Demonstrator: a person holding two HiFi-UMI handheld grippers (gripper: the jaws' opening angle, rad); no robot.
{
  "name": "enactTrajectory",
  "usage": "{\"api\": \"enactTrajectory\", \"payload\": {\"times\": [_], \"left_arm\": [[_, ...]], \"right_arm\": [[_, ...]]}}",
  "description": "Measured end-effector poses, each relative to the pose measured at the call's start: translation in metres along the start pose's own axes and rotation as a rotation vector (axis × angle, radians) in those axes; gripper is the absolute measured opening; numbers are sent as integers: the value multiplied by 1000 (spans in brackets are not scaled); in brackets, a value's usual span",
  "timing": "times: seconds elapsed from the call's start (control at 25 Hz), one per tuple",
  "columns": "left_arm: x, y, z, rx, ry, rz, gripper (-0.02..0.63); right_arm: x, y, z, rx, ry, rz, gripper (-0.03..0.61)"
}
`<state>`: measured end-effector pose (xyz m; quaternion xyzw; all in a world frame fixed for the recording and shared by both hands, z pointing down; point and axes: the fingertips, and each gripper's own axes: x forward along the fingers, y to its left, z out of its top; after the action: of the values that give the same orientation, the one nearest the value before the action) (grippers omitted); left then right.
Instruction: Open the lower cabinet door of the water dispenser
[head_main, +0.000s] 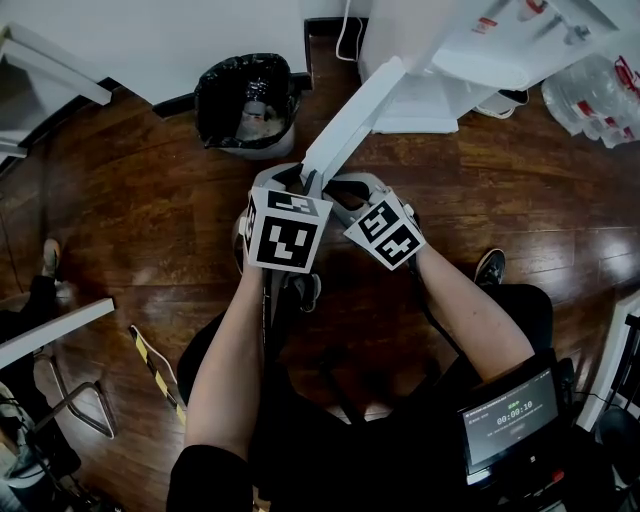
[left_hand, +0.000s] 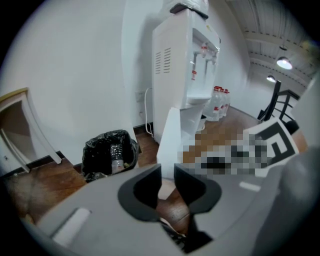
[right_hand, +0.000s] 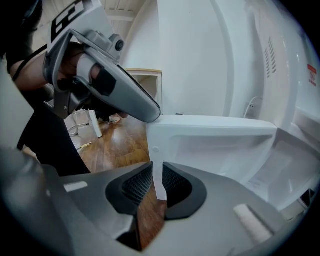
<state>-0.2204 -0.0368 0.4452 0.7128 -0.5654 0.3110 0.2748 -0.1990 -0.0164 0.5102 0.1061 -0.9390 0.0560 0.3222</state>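
The white water dispenser (head_main: 430, 35) (left_hand: 175, 65) stands at the top right of the head view. Its lower cabinet door (head_main: 350, 120) (left_hand: 169, 140) (right_hand: 215, 145) is swung out toward me. My right gripper (head_main: 340, 188) (right_hand: 158, 182) is shut on the door's thin free edge, which shows as a white strip between the ribbed pads. My left gripper (head_main: 295, 178) (left_hand: 167, 180) is at the same edge, just to the left. Its jaws stand close together with a narrow gap, and the door's corner lines up with that gap. Whether its pads press on the door is hidden.
A bin with a black bag (head_main: 245, 105) (left_hand: 107, 152) stands left of the dispenser by the wall. Packs of water bottles (head_main: 600, 95) (left_hand: 220, 102) lie to its right. A white frame (head_main: 50, 70) and striped floor tape (head_main: 155, 375) are on the left of the wooden floor.
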Motion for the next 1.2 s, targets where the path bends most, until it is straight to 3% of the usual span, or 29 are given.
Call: {"api": "enactTrajectory", "payload": {"times": [0.32, 0.48, 0.68, 0.8, 0.92, 1.08, 1.2], "left_arm": [[-2, 27, 2, -87, 3, 76, 80], [-3, 27, 5, -93, 14, 79, 60], [-5, 29, 4, -94, 20, 90, 58], [-3, 39, 2, -88, 26, 171, 79], [-6, 49, 16, -87, -25, 265, 129], [-12, 13, 73, -107, -152, 215, 129], [-14, -42, 109, -90, -251, 77, 127]], "right_arm": [[-46, -44, -8, 78, -26, -86, 64], [-77, -63, 6, 125, -70, -122, 64], [-111, -72, 36, 114, -128, -165, 64], [-128, -75, 50, 107, -159, -190, 64], [-148, -81, 55, 109, -164, -221, 63], [-185, -108, 56, 191, -204, -271, 61], [-209, -127, 52, 252, -227, -299, 60]]}}
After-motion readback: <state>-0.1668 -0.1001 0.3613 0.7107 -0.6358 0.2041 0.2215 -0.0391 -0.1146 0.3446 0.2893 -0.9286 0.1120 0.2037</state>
